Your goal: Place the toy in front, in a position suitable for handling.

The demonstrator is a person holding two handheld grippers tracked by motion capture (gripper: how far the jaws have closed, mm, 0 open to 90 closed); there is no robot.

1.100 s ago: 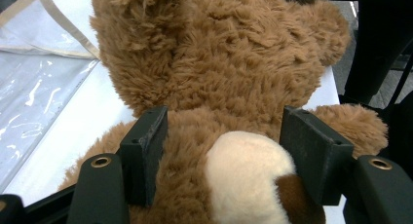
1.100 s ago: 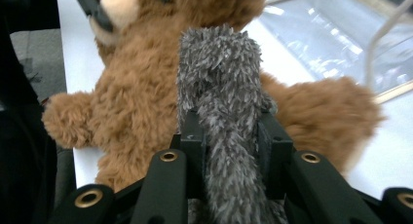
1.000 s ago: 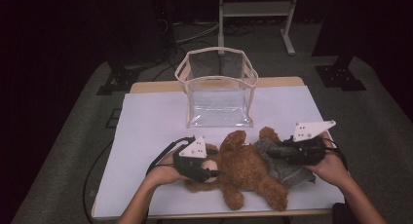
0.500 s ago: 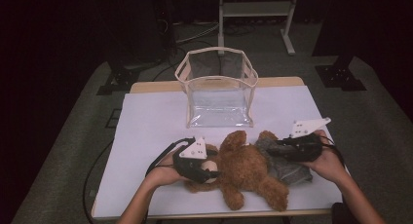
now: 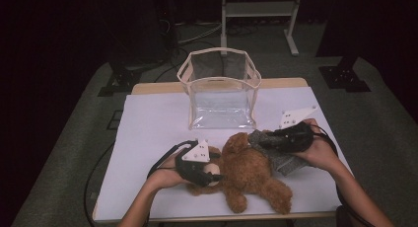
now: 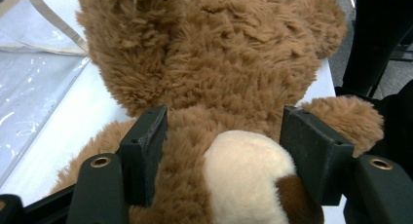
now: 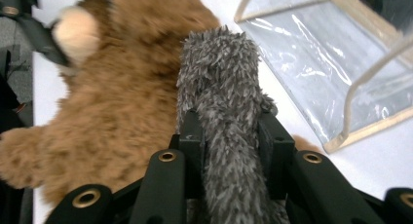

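Observation:
A brown teddy bear [image 5: 251,172] lies on the white table [image 5: 153,133] near its front edge. My left gripper [image 5: 213,173] holds the bear's head: in the left gripper view its jaws [image 6: 224,136] press into the fur on both sides of the cream muzzle [image 6: 243,170]. A grey fuzzy cloth [image 5: 283,160] lies against the bear's right side. My right gripper [image 5: 261,142] is shut on a fold of it, and the right gripper view shows the grey cloth [image 7: 219,73] standing up between the jaws [image 7: 228,131], right beside the bear [image 7: 122,102].
A clear plastic bag [image 5: 222,89] with a beige rim stands open at the back middle of the table, just beyond the bear. Bare white table lies to the left. Beyond the table are a dark floor, cables and a metal stand [image 5: 256,10].
My right gripper has moved left towards the bear with the grey cloth in it. The left gripper and the bear's head have stayed put.

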